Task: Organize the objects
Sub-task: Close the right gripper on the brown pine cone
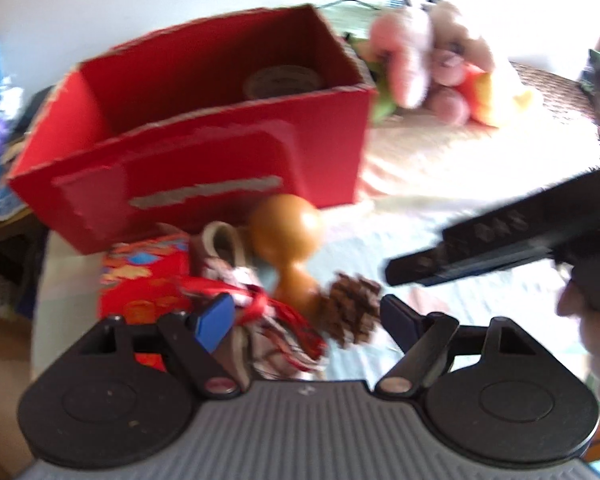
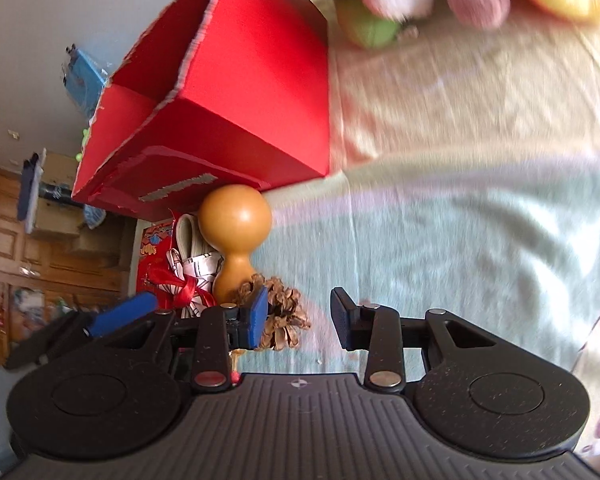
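Hovering low over the pine cone (image 1: 354,310), left gripper (image 1: 308,320) jaws apart; right gripper (image 2: 300,318) rolled sideways, also apart, near gourd (image 2: 234,232).

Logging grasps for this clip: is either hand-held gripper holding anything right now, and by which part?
Nothing is held. The left hand-held gripper and the right hand-held gripper are both open and empty, near the pine cone.
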Demonstrator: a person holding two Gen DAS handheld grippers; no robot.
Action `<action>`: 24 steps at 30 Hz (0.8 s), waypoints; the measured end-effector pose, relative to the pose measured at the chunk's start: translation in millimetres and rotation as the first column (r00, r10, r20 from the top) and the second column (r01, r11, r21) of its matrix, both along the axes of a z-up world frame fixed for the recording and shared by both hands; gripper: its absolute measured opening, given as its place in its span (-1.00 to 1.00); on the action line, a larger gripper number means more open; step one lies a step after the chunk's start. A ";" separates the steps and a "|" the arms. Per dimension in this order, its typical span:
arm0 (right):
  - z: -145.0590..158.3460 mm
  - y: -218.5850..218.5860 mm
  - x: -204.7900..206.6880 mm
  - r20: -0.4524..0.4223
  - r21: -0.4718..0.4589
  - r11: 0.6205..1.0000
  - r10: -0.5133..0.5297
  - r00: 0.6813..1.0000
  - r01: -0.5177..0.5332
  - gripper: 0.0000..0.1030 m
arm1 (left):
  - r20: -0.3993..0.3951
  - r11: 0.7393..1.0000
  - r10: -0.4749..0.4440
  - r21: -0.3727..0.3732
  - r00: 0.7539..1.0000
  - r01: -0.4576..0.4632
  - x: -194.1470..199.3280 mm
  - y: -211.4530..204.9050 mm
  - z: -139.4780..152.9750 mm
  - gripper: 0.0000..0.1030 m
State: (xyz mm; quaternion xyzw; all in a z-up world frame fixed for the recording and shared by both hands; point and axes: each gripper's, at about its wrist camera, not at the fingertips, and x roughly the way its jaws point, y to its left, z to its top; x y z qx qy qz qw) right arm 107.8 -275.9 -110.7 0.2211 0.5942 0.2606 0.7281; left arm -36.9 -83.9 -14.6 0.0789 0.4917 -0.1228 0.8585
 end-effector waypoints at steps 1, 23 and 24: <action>-2.7 -1.2 0.3 -0.012 0.012 1.000 -0.001 1.000 0.001 -0.27 | 0.000 1.000 -0.019 -0.012 1.000 0.019 -2.1 -2.6 -1.7 0.59; -14.2 -2.7 14.4 -0.050 0.063 0.995 0.079 0.996 -0.076 -0.25 | -0.043 0.994 -0.107 -0.032 0.993 0.106 8.0 -35.7 -42.6 0.01; -14.1 -6.0 14.7 -0.050 0.060 0.996 0.073 0.996 -0.070 -0.25 | -0.042 0.993 -0.110 -0.044 0.993 0.108 8.0 -36.9 -42.8 0.01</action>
